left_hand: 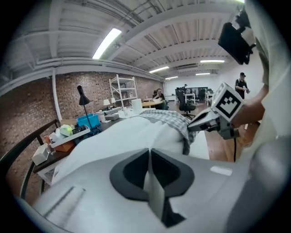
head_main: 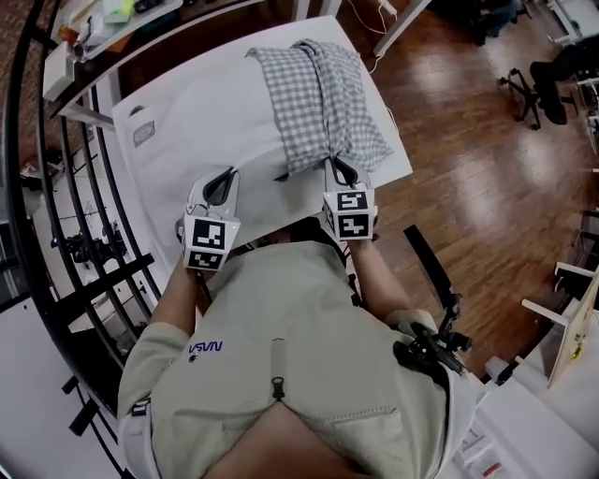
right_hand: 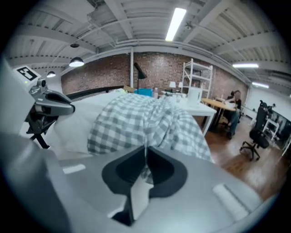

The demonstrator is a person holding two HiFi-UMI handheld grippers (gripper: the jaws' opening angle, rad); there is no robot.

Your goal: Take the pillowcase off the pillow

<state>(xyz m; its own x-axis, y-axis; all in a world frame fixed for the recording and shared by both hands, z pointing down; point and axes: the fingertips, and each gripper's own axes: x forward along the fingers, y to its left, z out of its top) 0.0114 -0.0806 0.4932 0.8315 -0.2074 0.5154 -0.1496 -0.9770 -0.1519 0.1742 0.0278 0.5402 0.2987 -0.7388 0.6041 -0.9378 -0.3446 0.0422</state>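
Observation:
A white pillow [head_main: 211, 122] lies on a white table [head_main: 401, 166]. A grey-and-white checked pillowcase [head_main: 323, 94] is bunched over its right part. My left gripper [head_main: 227, 176] is shut, its tips pinched into the pillow's near edge [left_hand: 132, 132]. My right gripper [head_main: 337, 165] is shut on the pillowcase's near hem, and checked cloth [right_hand: 145, 123] shows between its jaws. From the left gripper view, the right gripper [left_hand: 213, 120] sits at the pillowcase [left_hand: 168, 119] edge. In the right gripper view, the left gripper [right_hand: 52, 107] is against the pillow [right_hand: 75, 125].
A black metal railing [head_main: 56, 215] runs along the left. A cluttered desk [head_main: 103, 19] stands behind the table, with a blue bin [left_hand: 88, 120] and a black lamp [left_hand: 82, 93]. Office chairs [head_main: 538, 79] stand on the wooden floor at the right.

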